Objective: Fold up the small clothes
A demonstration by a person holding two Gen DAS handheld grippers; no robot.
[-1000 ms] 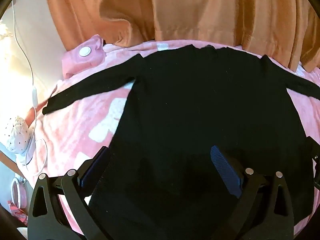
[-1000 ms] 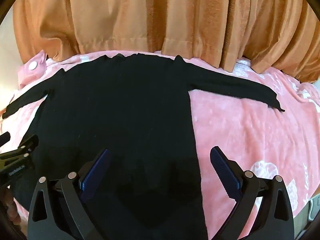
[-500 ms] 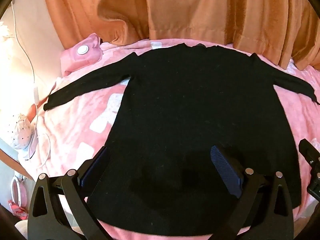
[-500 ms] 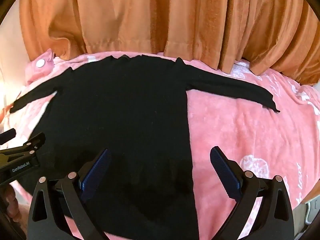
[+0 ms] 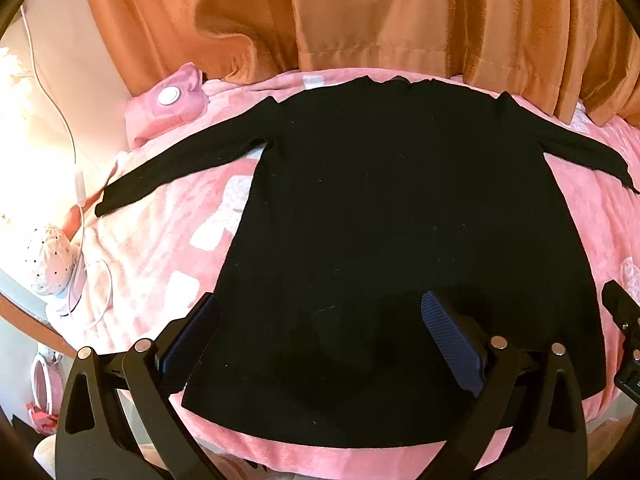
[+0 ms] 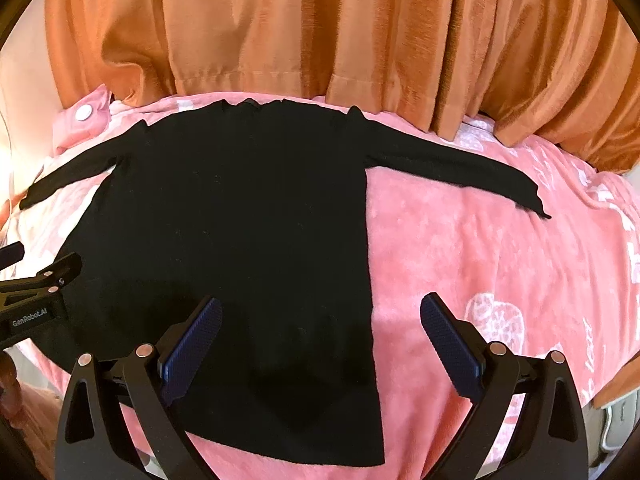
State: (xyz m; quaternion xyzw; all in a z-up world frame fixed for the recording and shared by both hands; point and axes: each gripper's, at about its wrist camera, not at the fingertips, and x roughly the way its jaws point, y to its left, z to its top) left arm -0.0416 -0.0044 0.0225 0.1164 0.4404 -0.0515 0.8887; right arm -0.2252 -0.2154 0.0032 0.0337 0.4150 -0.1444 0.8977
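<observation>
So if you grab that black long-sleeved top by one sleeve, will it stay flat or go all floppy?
The black long-sleeved top would probably flop; it lies limp and flat on the pink fleece blanket. Its thin sleeve would likely dangle. It looks light, so dragging may bunch it.

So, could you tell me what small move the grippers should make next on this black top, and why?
Probably bring the left hand-held gripper out to the left sleeve and pinch its cuff, to fold it inward. The black top lies flat on the pink blanket with both sleeves spread, and both hand-held grippers, the right one too, are open and holding nothing.
</observation>
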